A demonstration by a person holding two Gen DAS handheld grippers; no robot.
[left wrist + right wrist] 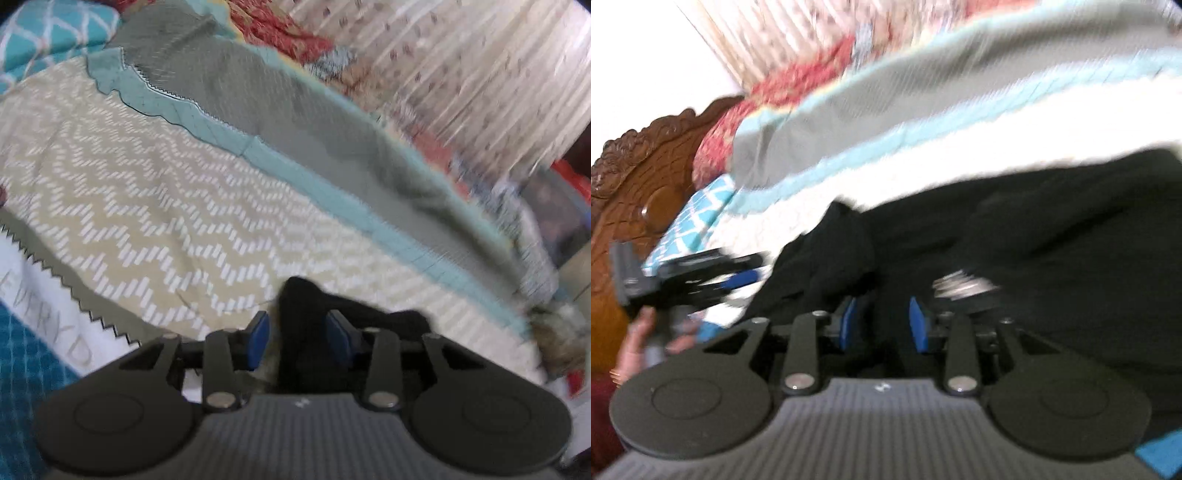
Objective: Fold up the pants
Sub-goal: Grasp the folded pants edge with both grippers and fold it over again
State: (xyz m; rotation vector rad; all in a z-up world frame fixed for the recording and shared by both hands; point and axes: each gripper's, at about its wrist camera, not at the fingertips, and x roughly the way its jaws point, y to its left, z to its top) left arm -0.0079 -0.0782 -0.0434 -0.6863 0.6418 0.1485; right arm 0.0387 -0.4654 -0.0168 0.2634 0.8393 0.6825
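Both grippers, left (298,338) and right (882,323), pinch black pants (1015,229) bunched on the patterned bedspread (147,206).

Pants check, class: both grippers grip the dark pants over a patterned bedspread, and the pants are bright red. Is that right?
Not quite. The pants are black, not red; the right wrist view shows it best. The rest stands: the left gripper and right gripper each have black cloth between their blue pads, over the patterned bedspread.

Black fabric pants (1015,240) are spread on the chevron-patterned quilted bedspread (147,192); a carved brown wooden headboard (639,177) is seen left; a folded pale curtain (480,74) is located behind the bed
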